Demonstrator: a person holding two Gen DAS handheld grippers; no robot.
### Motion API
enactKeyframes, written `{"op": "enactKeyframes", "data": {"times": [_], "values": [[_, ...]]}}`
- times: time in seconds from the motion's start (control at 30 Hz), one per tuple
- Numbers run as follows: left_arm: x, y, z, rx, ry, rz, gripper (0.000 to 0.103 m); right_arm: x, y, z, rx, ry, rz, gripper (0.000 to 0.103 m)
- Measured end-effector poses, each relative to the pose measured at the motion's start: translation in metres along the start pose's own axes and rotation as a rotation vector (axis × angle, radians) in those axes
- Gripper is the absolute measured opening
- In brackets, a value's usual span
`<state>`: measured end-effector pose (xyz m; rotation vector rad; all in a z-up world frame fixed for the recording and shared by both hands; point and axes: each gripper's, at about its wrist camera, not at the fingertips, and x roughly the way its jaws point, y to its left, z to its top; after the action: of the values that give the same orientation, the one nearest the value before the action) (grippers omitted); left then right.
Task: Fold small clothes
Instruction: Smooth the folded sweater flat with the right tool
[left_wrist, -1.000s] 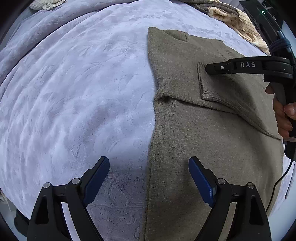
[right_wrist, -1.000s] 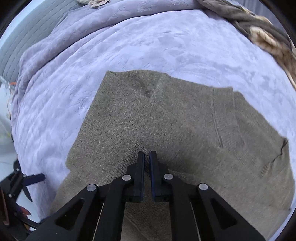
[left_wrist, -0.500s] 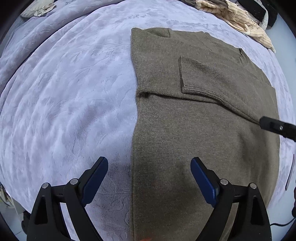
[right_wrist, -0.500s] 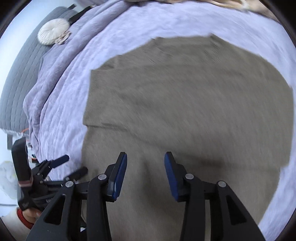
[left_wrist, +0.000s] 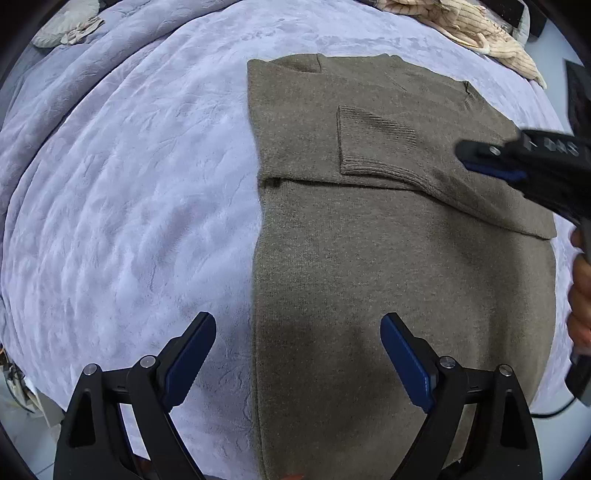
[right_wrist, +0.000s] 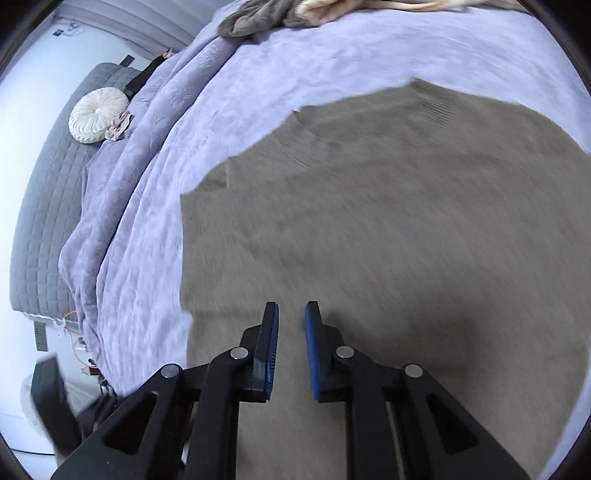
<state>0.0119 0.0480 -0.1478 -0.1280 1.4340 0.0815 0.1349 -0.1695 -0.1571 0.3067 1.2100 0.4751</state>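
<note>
An olive-brown knit sweater (left_wrist: 388, 258) lies flat on the lilac bedspread (left_wrist: 129, 184), its sleeves folded across the chest with a ribbed cuff (left_wrist: 373, 147) on top. My left gripper (left_wrist: 299, 332) is wide open and empty above the sweater's left edge near the hem. My right gripper (right_wrist: 291, 314) hovers over the sweater (right_wrist: 388, 240), jaws a narrow gap apart, holding nothing. It also shows at the right of the left wrist view (left_wrist: 517, 162), over the sleeve.
A heap of beige and grey clothes (left_wrist: 461, 26) lies at the far end of the bed, also in the right wrist view (right_wrist: 295, 11). A round cream cushion (right_wrist: 98, 114) rests on a grey quilted surface (right_wrist: 44, 203) to the left.
My right gripper let go of the sleeve cuff, opened, pulled back, then partly closed again and swung over the sweater's right side. My left gripper stayed open and shifted slightly.
</note>
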Motion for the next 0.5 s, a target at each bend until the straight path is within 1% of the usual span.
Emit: {"op": "enactKeyframes", "data": {"times": [0.07,0.1,0.17,0.2,0.3,0.37,0.43,0.5], "values": [[-0.002,0.006,-0.003,-0.022,0.007,0.003,0.091,0.029,0.014,0.017,-0.017,0.016,0.010,0.016],[-0.002,0.009,-0.005,-0.033,0.011,0.009,0.091,0.048,0.021,0.022,-0.027,0.052,0.015,0.016],[-0.004,0.017,-0.009,-0.049,0.019,0.024,0.091,0.072,0.032,0.019,-0.048,0.125,0.009,0.016],[-0.005,0.021,-0.012,-0.051,0.024,0.024,0.091,0.076,0.041,0.014,-0.075,0.145,0.017,0.016],[-0.008,0.031,-0.016,-0.068,0.031,0.028,0.091,0.071,0.064,-0.006,-0.182,0.206,0.063,0.016],[-0.010,0.034,-0.017,-0.065,0.041,0.010,0.091,0.060,0.068,-0.022,-0.212,0.249,0.077,0.016],[-0.014,0.034,-0.016,-0.060,0.039,0.002,0.091,0.043,0.058,-0.035,-0.207,0.254,0.055,0.016],[-0.018,0.029,-0.009,-0.051,0.034,-0.007,0.091,0.025,0.039,-0.048,-0.152,0.254,0.036,0.017]]}}
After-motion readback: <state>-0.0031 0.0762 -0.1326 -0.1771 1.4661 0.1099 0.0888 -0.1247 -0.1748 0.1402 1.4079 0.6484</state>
